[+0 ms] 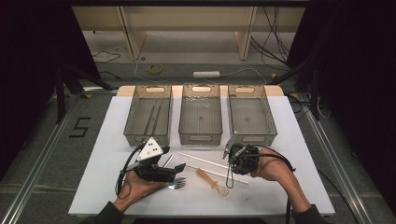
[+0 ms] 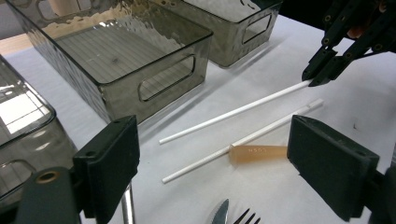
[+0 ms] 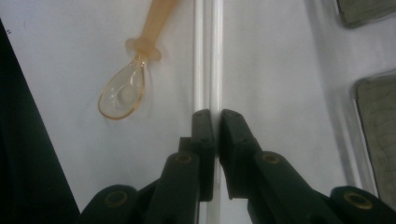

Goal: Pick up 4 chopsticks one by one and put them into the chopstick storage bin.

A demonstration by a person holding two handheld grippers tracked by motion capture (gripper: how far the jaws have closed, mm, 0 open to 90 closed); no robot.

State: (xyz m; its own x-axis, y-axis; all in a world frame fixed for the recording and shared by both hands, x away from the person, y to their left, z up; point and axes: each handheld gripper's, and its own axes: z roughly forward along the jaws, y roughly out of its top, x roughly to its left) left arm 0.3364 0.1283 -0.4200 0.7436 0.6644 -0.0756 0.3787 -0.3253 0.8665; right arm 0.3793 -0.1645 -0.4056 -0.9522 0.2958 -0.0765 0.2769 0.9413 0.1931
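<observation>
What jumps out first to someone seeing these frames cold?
The right gripper, shut on the end of one white straw, with a second white straw lying just beside it on the white table. Next, three smoky clear bins in a row along the table's far side. The left gripper is open above an amber plastic spoon and a fork.

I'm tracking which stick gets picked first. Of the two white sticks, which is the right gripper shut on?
The stick nearer the bins: the right gripper pinches its end. The other stick lies free beside the amber spoon.
</observation>
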